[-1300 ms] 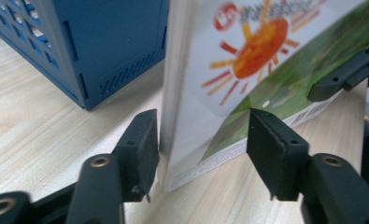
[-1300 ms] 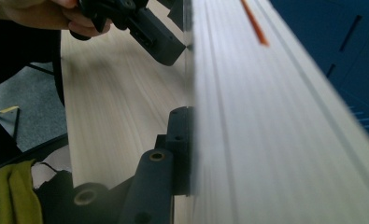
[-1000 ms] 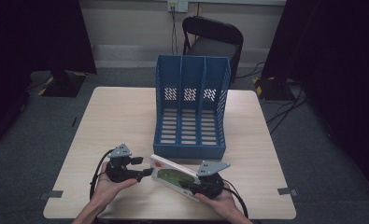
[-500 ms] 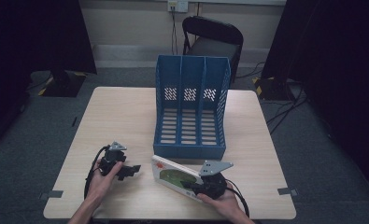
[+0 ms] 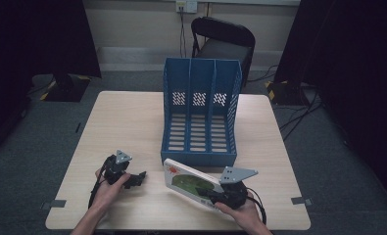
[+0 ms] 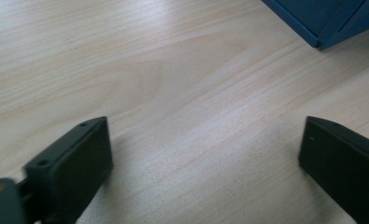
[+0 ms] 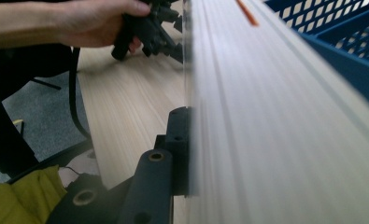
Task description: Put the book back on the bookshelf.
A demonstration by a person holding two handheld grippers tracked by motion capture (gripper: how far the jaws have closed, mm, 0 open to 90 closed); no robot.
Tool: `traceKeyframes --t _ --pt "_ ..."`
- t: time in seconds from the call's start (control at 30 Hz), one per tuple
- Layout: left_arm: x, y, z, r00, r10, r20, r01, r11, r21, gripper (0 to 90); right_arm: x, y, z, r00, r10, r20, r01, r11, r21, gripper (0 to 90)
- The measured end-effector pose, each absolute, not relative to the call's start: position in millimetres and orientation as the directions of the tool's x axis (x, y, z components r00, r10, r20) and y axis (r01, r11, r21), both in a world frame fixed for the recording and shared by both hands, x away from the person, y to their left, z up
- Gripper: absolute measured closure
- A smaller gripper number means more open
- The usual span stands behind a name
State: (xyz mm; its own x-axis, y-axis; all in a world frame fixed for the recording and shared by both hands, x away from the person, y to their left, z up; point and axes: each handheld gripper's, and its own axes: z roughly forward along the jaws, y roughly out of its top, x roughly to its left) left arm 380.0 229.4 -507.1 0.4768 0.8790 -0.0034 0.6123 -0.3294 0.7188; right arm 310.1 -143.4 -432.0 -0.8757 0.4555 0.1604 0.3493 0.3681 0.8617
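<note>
High view first: the left tool [image 5: 138,177] has let go of the book [image 5: 191,182] and pulled away to the left, low over the desk [image 5: 132,122]. A second ago both tools were on that book; now the left one sits well apart from it. Its jaws have just been opening, and the left gripper view confirms it: both black jaws stand wide with nothing but bare wood between them, a corner of the blue file rack [image 6: 331,18] up at the top right.

That leaves the right tool [image 5: 215,195] carrying the load alone. It is clamped on the book's near end, and the book lies tilted at the front of the desk, just before the rack's [image 5: 201,117] open front, far corner pointing toward it. In the right gripper view, the book [image 7: 285,130] runs along the jaw as a pale blur, rack slots beyond it, and the other hand with its tool [image 7: 149,28] off in the distance.

What it means, as I read it: the handover is done, grip is one-handed, and the book looks set to go into one of the three empty slots. With a single hold on one end, watch for it sagging or twisting.
</note>
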Motion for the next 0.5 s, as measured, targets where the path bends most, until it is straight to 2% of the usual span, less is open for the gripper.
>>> traceKeyframes --t 0.5 --pt "380 229 -507 0.476 0.879 -0.005 0.614 -0.328 0.718 0.9 306 -151 -397 -0.87 0.478 0.122 0.305 0.327 0.895 76.4"
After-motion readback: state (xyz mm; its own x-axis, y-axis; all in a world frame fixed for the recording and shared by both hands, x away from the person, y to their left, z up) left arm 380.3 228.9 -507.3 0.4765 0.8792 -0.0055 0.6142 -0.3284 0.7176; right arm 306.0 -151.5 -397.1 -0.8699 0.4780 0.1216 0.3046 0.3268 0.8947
